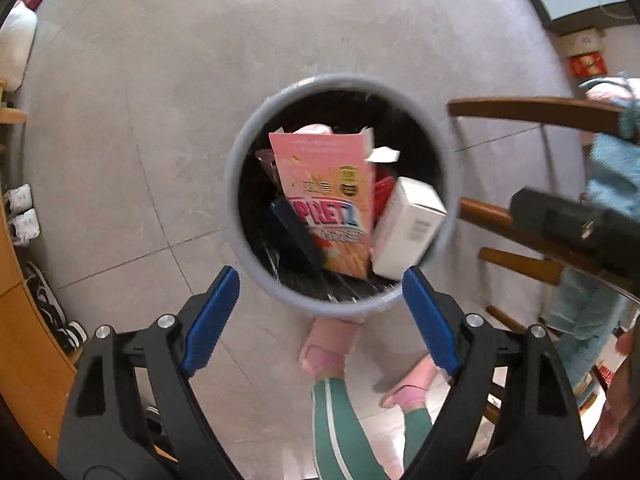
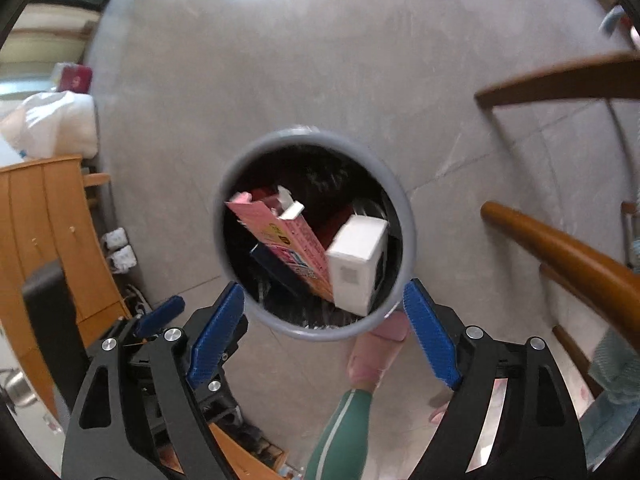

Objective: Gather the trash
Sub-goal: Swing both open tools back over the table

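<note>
Trash is seen gathered inside a round grey plastic bin point(image 1: 256, 152) with a dark inner wall, set on a grey tiled floor point(image 1: 160, 80). A tall pink cardboard snack box point(image 1: 326, 200) printed with blue lettering is leaned upright in the bin, its top flaps open, and a white rectangular carton point(image 1: 408, 228) is tilted just beside it, touching its edge. A dark blue flat item point(image 1: 298, 236) is wedged on the pink box's other side. The left gripper point(image 1: 320, 292) is pointed steeply down over the bin's near rim, its blue-padded jaws spread wide with nothing gripped between them. The right gripper point(image 2: 324, 308) is held likewise above the same rim, jaws released and empty. Pink slippers point(image 1: 332, 340) and green trouser legs point(image 1: 344, 428) are visible below the bin. Brown wooden chair rails point(image 2: 560, 248) are seen at the right.
</note>
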`<state>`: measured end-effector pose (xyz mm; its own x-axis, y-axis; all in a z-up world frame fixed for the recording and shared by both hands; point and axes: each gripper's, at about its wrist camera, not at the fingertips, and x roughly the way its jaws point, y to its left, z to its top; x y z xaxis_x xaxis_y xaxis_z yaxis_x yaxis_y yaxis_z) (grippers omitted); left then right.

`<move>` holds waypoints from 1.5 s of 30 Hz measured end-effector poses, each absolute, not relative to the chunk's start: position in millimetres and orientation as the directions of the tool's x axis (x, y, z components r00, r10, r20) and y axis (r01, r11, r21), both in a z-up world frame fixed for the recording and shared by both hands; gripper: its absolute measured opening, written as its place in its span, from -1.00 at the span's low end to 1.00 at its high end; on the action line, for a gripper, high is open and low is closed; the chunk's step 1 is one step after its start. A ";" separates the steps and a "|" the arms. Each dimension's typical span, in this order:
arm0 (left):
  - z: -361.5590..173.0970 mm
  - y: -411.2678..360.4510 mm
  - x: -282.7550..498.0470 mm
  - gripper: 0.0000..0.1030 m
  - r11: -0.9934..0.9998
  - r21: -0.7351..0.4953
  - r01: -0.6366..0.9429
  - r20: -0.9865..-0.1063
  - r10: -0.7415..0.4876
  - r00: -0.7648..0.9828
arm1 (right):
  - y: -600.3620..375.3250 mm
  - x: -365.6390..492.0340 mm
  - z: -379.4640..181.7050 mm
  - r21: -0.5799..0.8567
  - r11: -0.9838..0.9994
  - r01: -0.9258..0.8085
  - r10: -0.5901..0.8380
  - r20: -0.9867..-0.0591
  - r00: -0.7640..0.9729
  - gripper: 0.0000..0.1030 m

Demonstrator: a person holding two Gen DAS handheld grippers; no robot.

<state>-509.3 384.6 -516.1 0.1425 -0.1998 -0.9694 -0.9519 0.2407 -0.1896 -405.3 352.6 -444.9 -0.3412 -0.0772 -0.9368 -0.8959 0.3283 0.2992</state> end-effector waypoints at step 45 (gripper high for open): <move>-51.7 -67.5 3.1 0.70 0.945 -0.295 0.139 -0.894 -0.325 0.309 | -360.1 -12.1 -49.6 0.006 0.999 0.043 -0.006 -0.963 0.271 0.71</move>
